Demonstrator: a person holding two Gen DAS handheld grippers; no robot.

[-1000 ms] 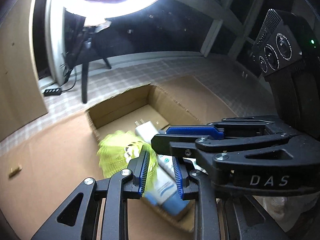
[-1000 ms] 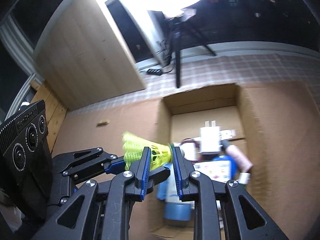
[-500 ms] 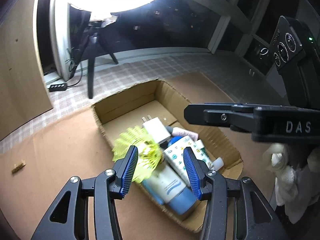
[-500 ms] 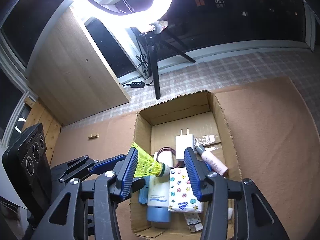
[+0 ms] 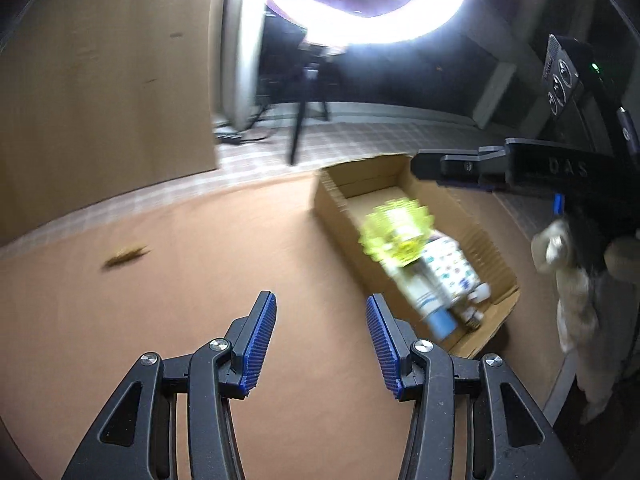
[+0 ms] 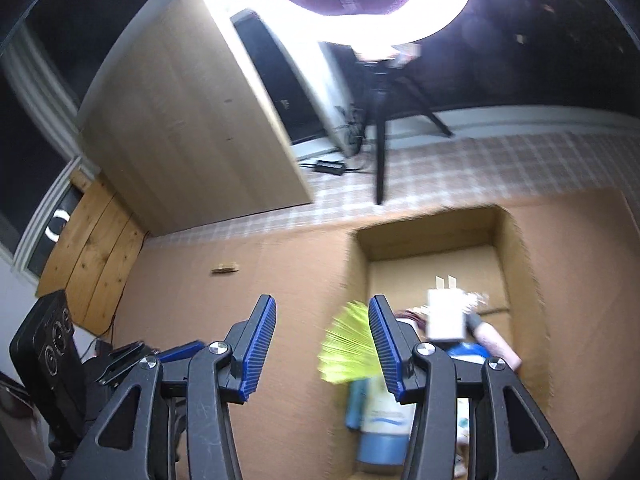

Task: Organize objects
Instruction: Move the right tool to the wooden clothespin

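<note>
Shuttlecock lies in the cardboard box, perched atop the bottles. Both my left tongs and right tongs are spread, empty. Risk: it could roll off that uneven stack.

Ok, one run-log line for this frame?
left gripper: open, empty | right gripper: open, empty | yellow shuttlecock: in cardboard box, on bottles

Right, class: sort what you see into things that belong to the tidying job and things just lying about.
Part of the job:
cardboard box
yellow shuttlecock
white charger plug
blue-capped tube

Just lying about:
ring light
tripod
small wooden scrap
</note>
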